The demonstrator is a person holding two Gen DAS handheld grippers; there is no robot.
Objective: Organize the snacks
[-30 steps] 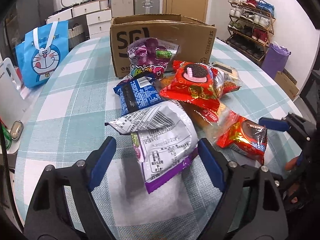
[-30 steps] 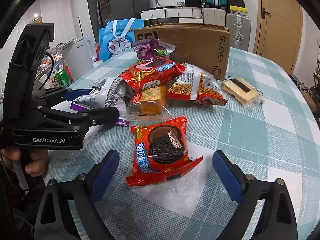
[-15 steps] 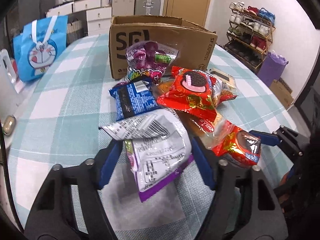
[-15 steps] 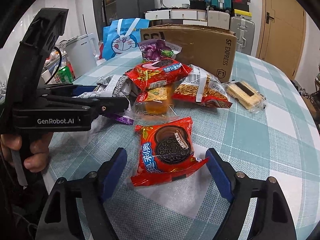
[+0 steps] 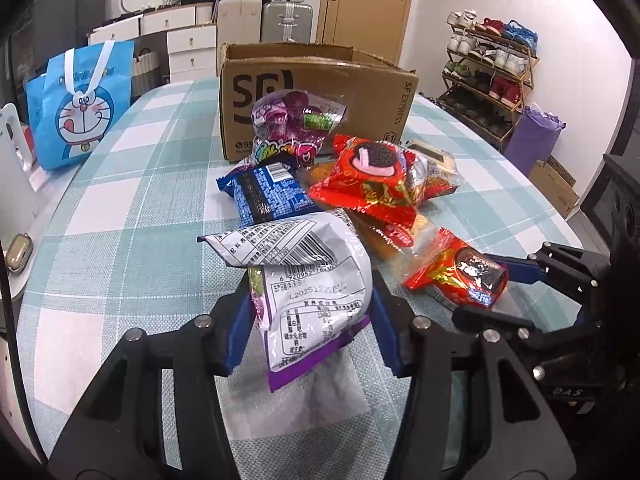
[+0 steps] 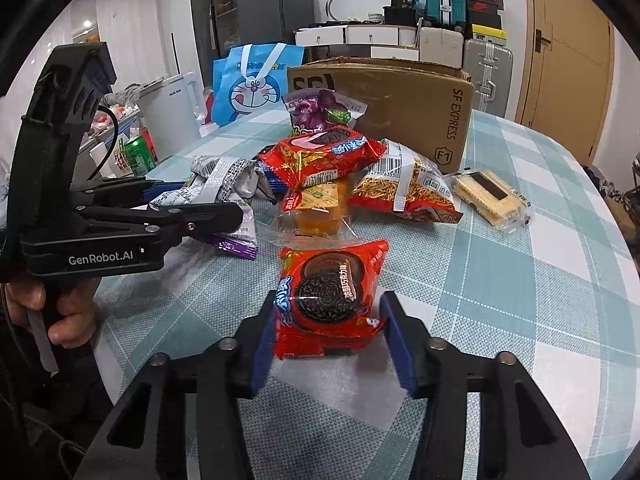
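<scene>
A pile of snack packs lies in front of an open cardboard box (image 5: 316, 92), which also shows in the right wrist view (image 6: 400, 108). My left gripper (image 5: 312, 320) is shut on a silver and purple snack bag (image 5: 312, 280), its blue pads pressing both sides. My right gripper (image 6: 330, 340) is shut on a red chocolate cookie pack (image 6: 330, 296), which also shows at the right of the left wrist view (image 5: 460, 276). Both packs are still down near the table.
Other packs in the pile: a blue pack (image 5: 268, 192), a red cookie pack (image 5: 372, 176), a purple candy bag (image 5: 296, 120), a noodle snack (image 6: 404, 188), an orange cake (image 6: 318, 212), a wafer pack (image 6: 492, 200). A blue Doraemon bag (image 5: 80, 104) and a white kettle (image 6: 172, 108) stand at the left.
Both grippers moved forward and closed: the left one onto the silver and purple bag, the right one onto the red cookie pack.
</scene>
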